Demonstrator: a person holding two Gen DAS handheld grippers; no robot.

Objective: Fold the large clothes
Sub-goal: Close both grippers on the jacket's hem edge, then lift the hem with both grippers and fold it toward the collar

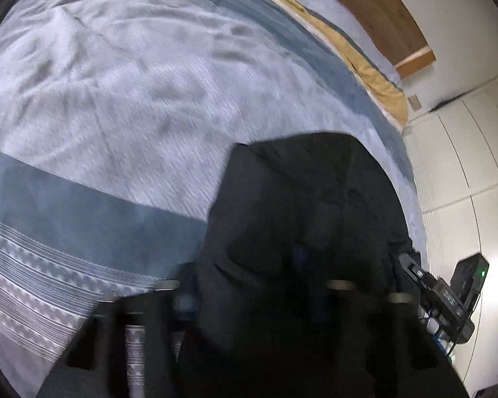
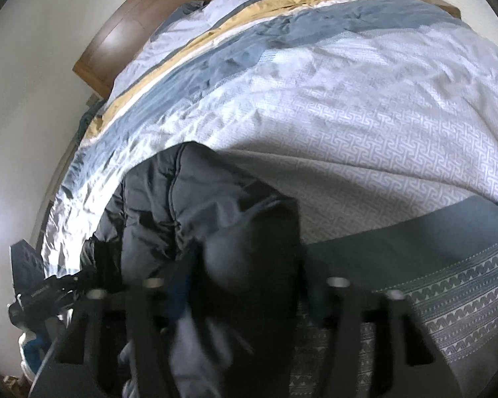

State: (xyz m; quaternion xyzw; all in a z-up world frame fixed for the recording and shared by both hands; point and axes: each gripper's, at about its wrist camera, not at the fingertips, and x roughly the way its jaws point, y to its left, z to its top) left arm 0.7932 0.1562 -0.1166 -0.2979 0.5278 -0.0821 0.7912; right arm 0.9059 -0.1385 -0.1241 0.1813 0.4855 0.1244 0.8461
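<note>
— What's the bedding like on the left side?

— A wide bedspread [image 1: 116, 99], pale woven cloth with rumpled creases, crossed by slate-blue bands and a zigzag-patterned border; a mustard strip runs near the wooden headboard [image 1: 375, 10].

— And the garment?

— A black padded jacket [image 1: 302, 205], quilted and puffy, lies bunched on the bedspread near its edge and rises in a rounded hump right in front of the left gripper [image 1: 252, 298].

— Is that gripper clamped on it?

— Its fingers are narrowed around the dark fabric and the cloth fills the gap, so it looks pinched. It tilts steeply downward.

— The right one?

— The right gripper [image 2: 245, 292] also angles down, fingers drawn in on a fold of the jacket [image 2: 169, 205], a grey lining showing below.
</note>
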